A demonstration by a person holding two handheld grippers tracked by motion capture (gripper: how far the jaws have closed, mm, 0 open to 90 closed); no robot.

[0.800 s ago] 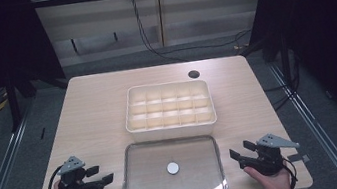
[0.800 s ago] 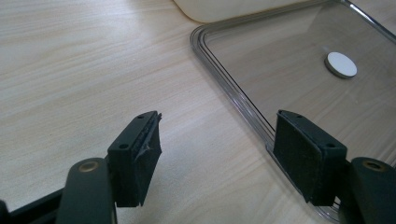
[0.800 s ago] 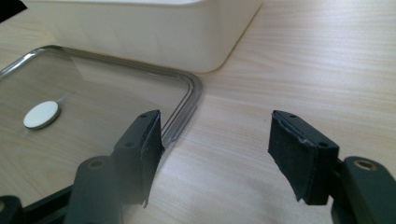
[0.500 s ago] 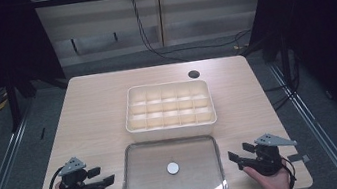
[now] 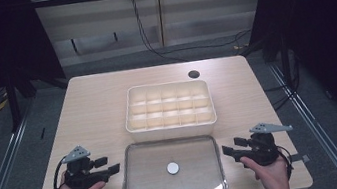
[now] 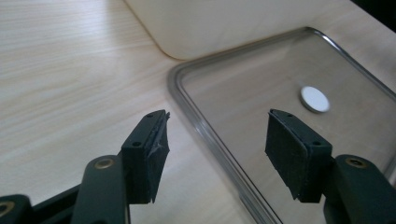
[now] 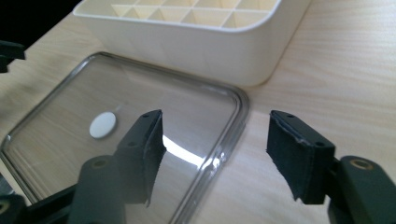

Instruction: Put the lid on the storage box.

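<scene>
A clear lid (image 5: 149,183) with a shiny rim and a white round knob (image 5: 172,168) lies flat near the table's front edge. Behind it stands a cream box (image 5: 172,130) divided into several compartments, all empty as far as I see. My left gripper (image 5: 112,166) rests on the table just left of the lid, open, nothing between its jaws; the lid's rim (image 6: 212,140) runs between them. My right gripper (image 5: 226,152) rests just right of the lid, open and empty, over the lid's corner (image 7: 236,100). The knob (image 6: 314,99) (image 7: 102,125) appears in both gripper views.
The light wooden table (image 5: 94,115) has a dark round hole (image 5: 194,74) at the back right. Bare wood lies either side of the box. Dark frames and cables stand beyond the table's far edge.
Both grippers have edged slightly inward toward the lid's sides. The lid and the box have not moved.
</scene>
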